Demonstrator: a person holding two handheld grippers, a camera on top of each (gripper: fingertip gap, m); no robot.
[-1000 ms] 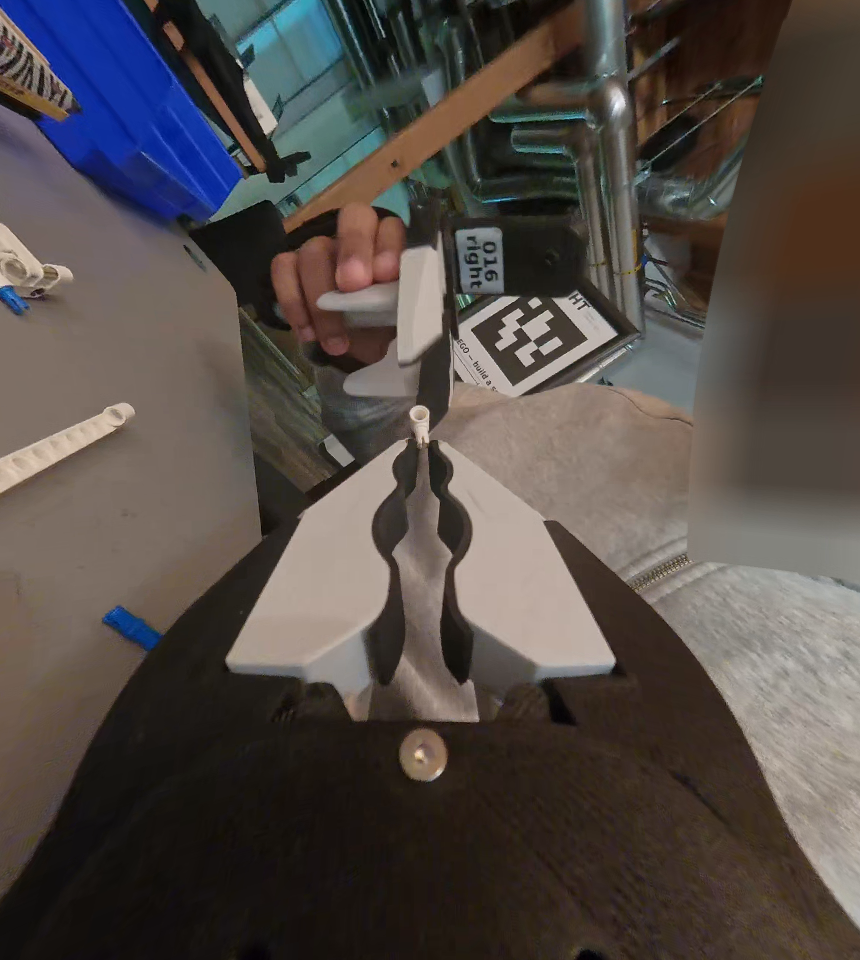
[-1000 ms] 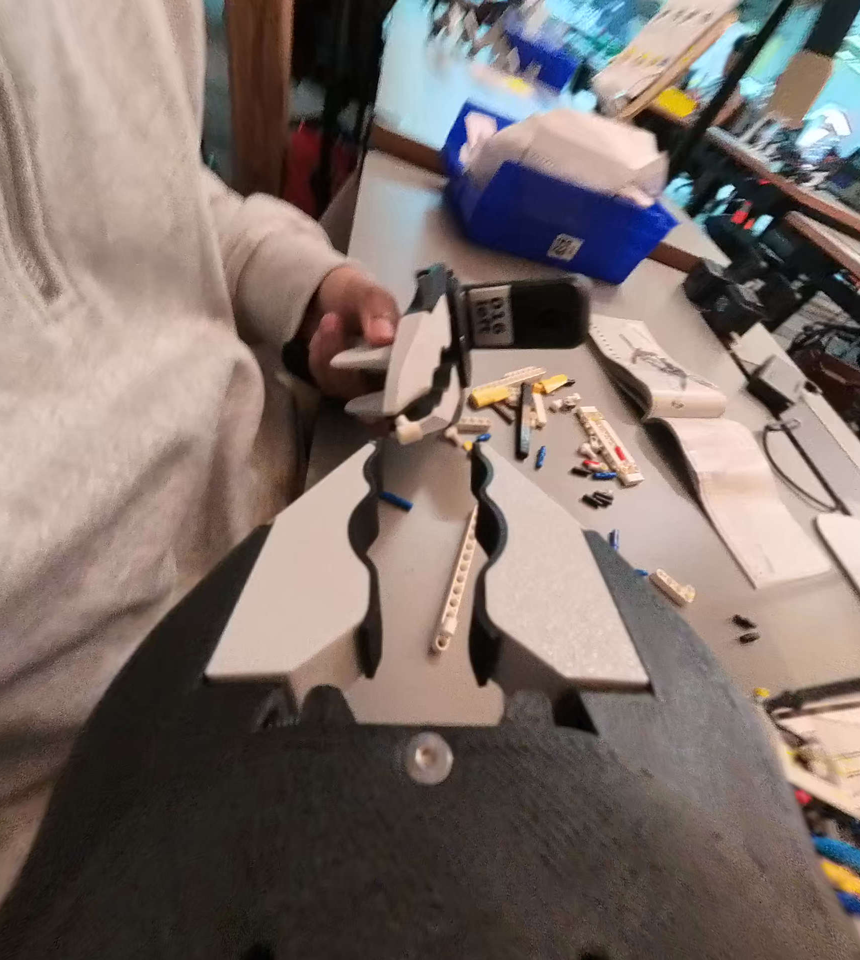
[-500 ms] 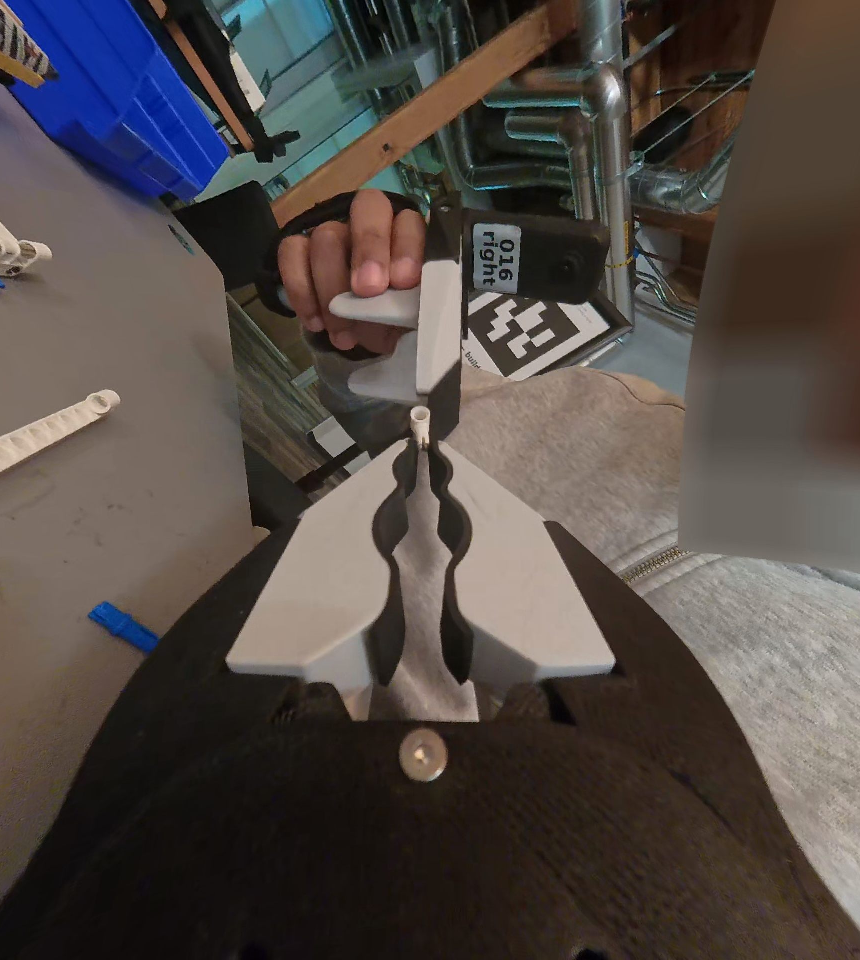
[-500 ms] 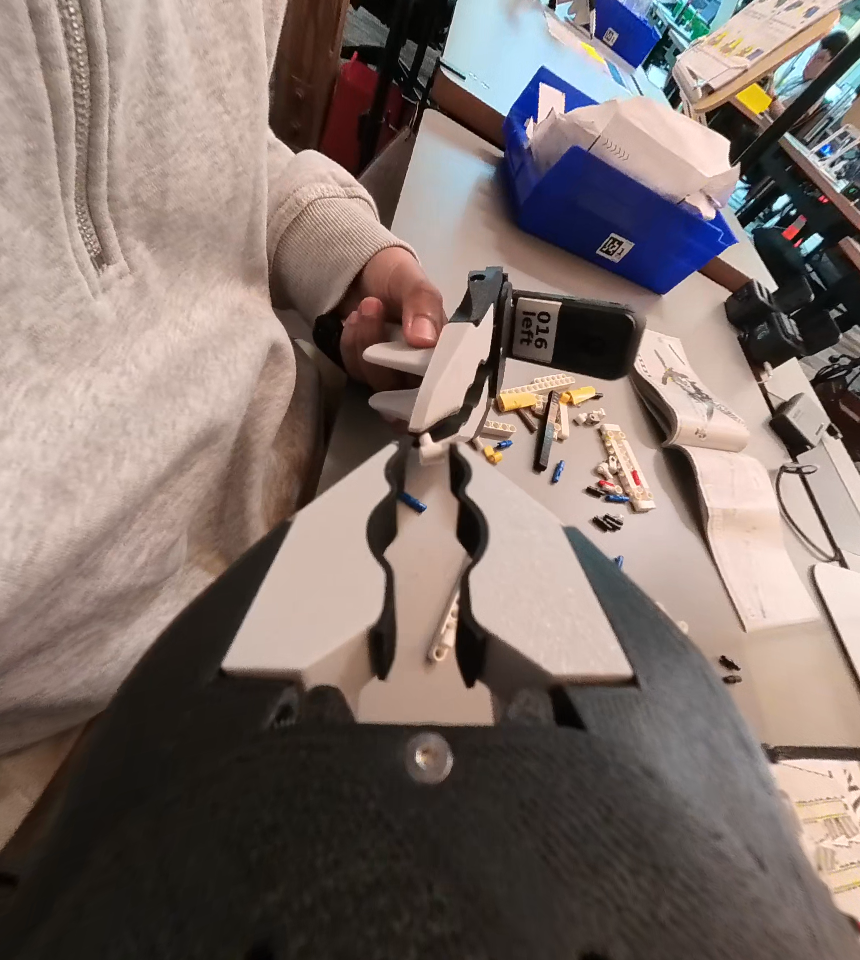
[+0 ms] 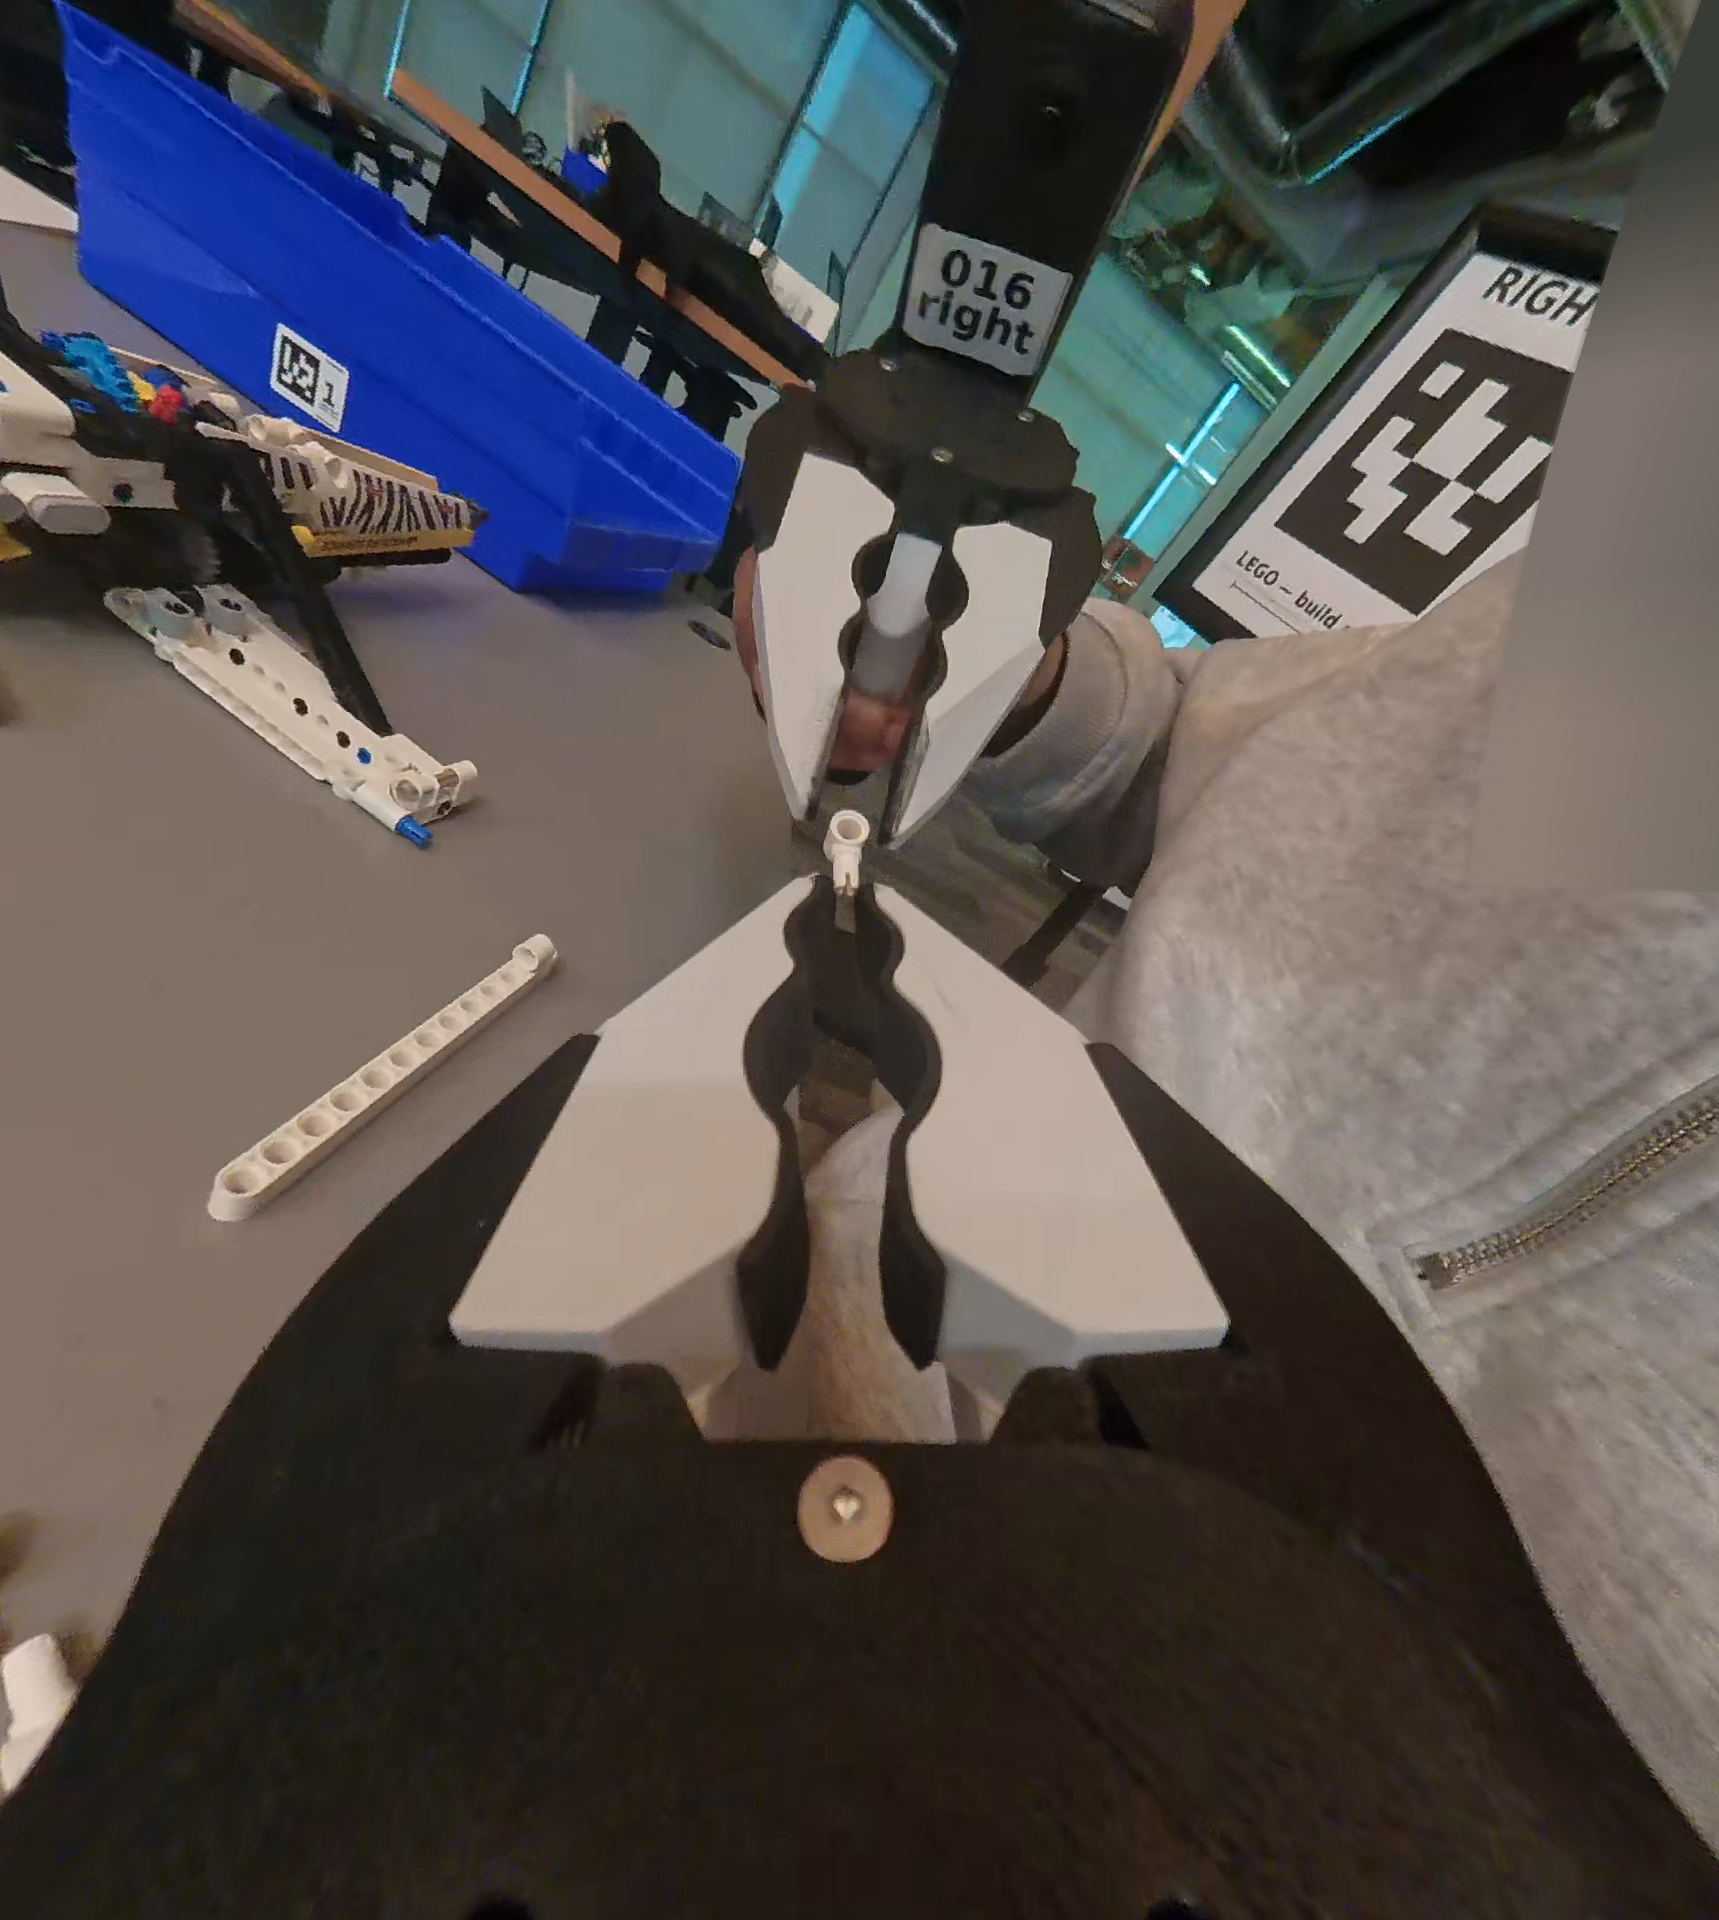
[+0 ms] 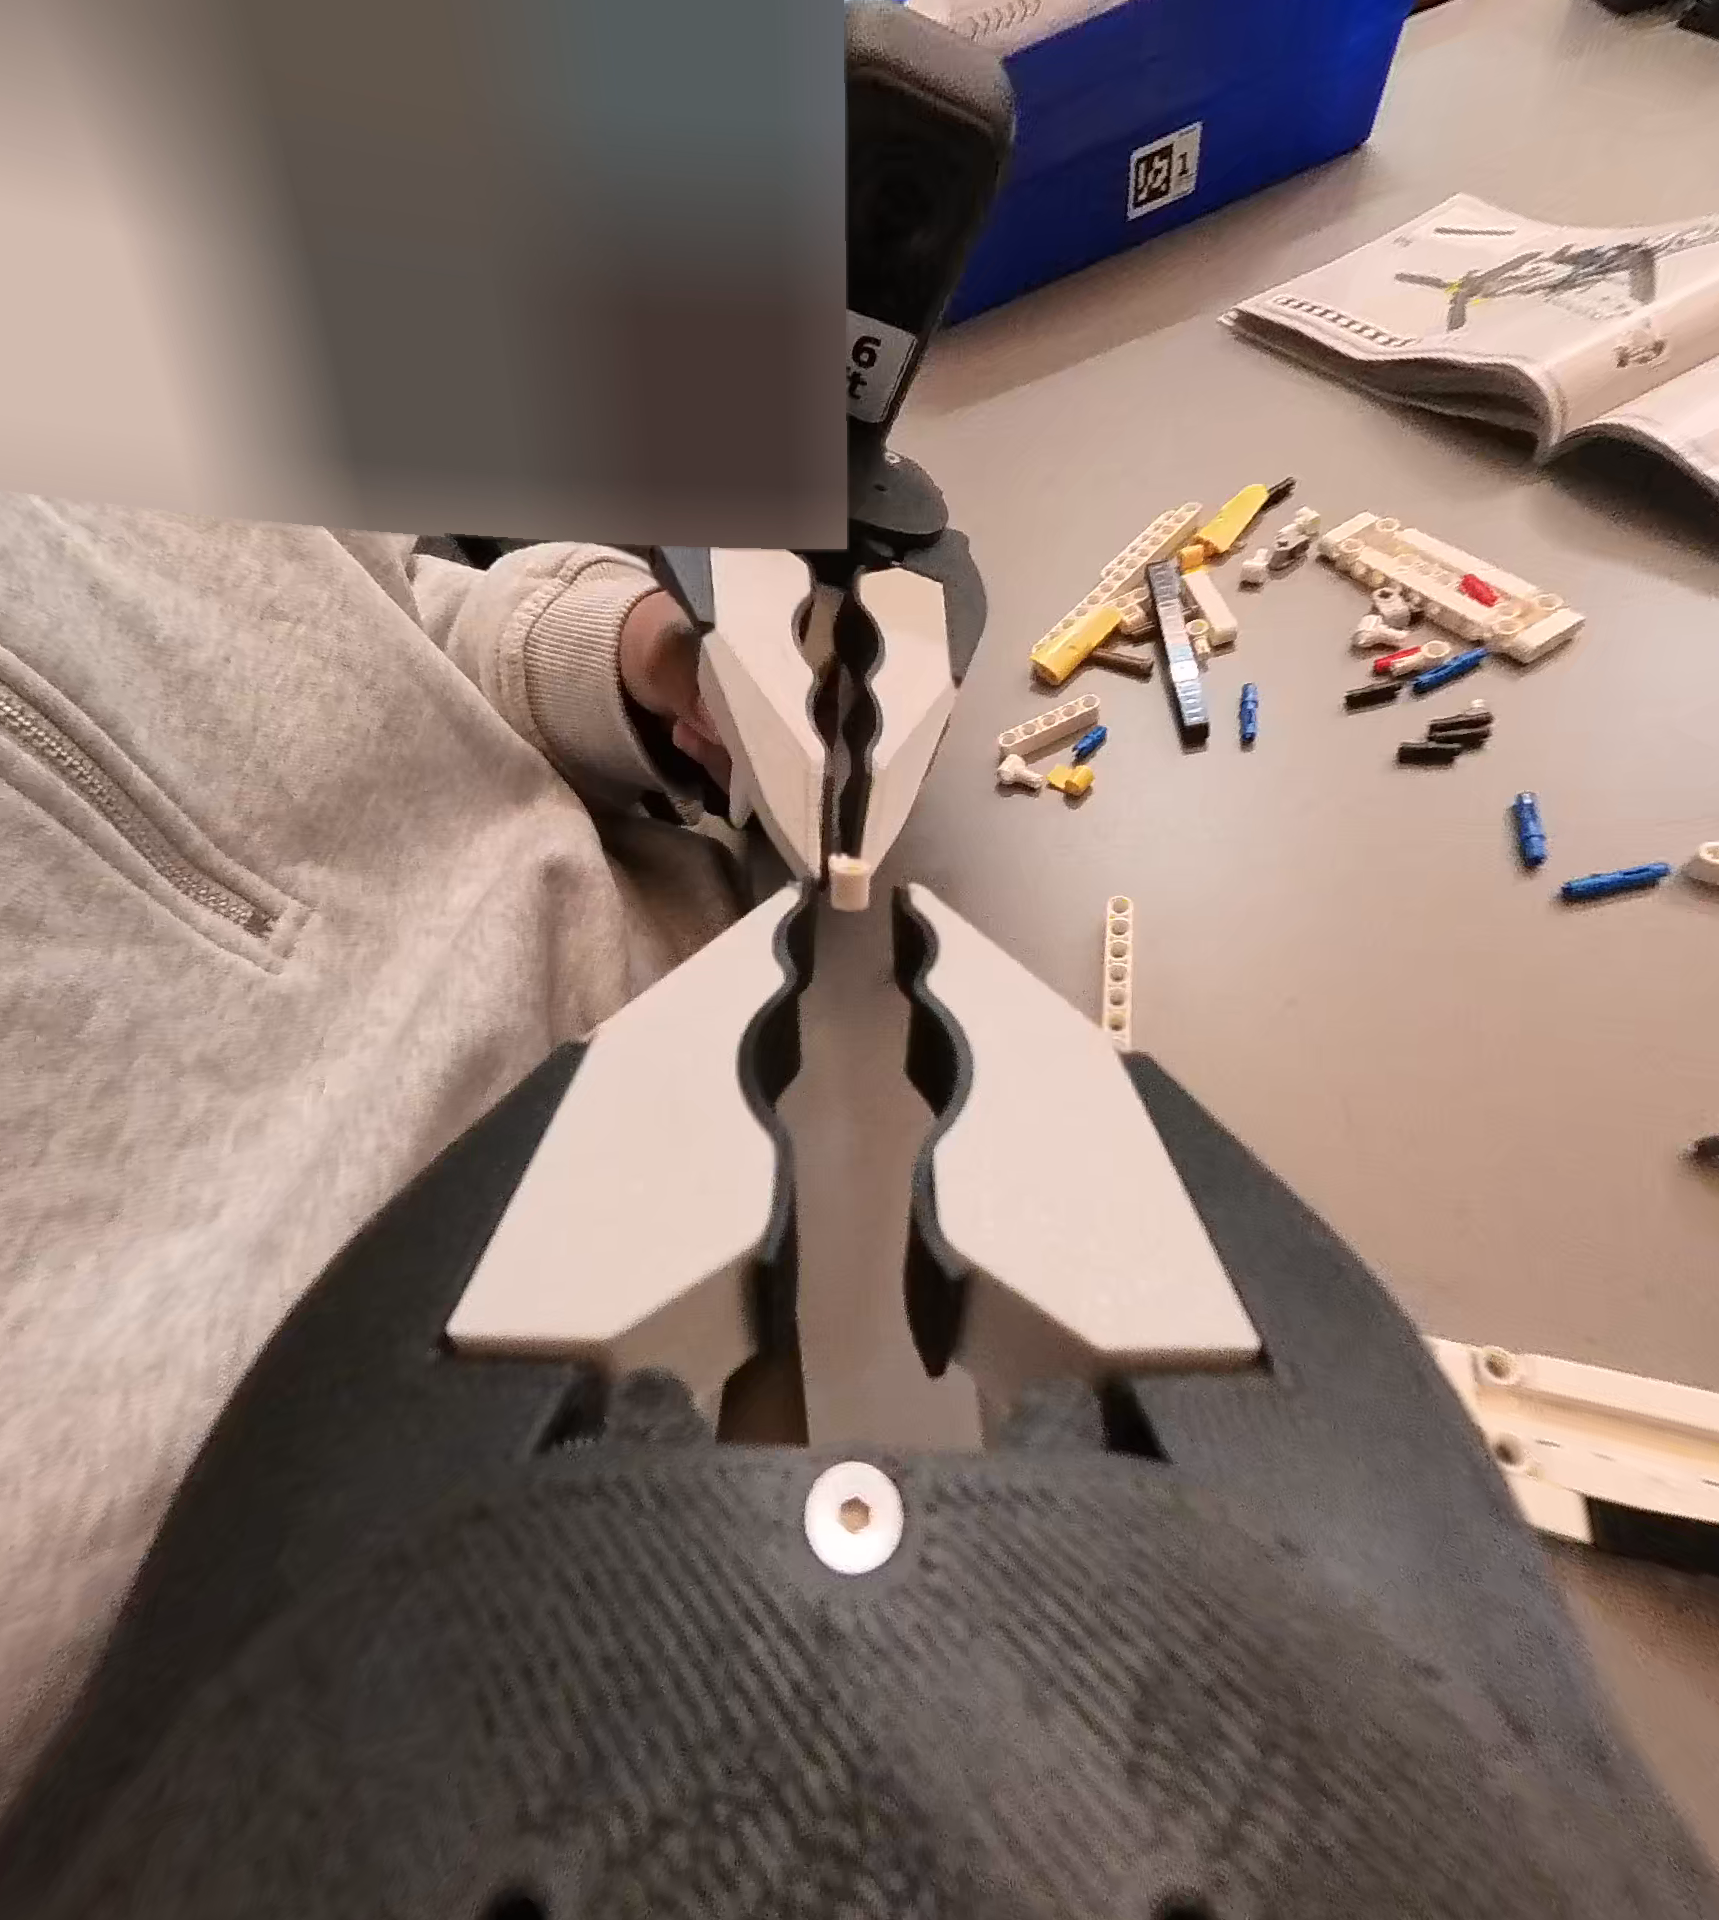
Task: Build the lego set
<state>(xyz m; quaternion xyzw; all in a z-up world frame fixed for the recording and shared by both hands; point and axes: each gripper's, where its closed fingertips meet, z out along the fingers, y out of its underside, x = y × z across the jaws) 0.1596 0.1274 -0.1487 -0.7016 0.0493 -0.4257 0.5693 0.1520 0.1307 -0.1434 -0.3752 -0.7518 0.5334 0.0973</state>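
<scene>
Your L gripper (image 5: 847, 902) is pinched on a small white connector (image 5: 847, 844) at the very tips; the piece sticks out past them. Your R gripper (image 6: 847, 902) faces it tip to tip, jaws spread w/ a clear gap, its tips just beside the connector (image 6: 849, 881) on either side but apart from it. In the L view the R gripper (image 5: 850, 816) comes down from the far side, fingers angled to a narrow opening around the connector's round end.

Both meet at the near table edge, in front of your grey zip sweater (image 5: 1457, 1143).

On the table (image 5: 107, 987), L view: long white beam (image 5: 382, 1081) to the left, near; part-built model (image 5: 159, 499) far left; blue bin (image 5: 367, 312) behind it. R view: loose parts pile (image 6: 1250, 644) right of the grippers, open manual (image 6: 1613, 332) far right, short white beam (image 6: 1117, 971) just right of your R fingers.
</scene>
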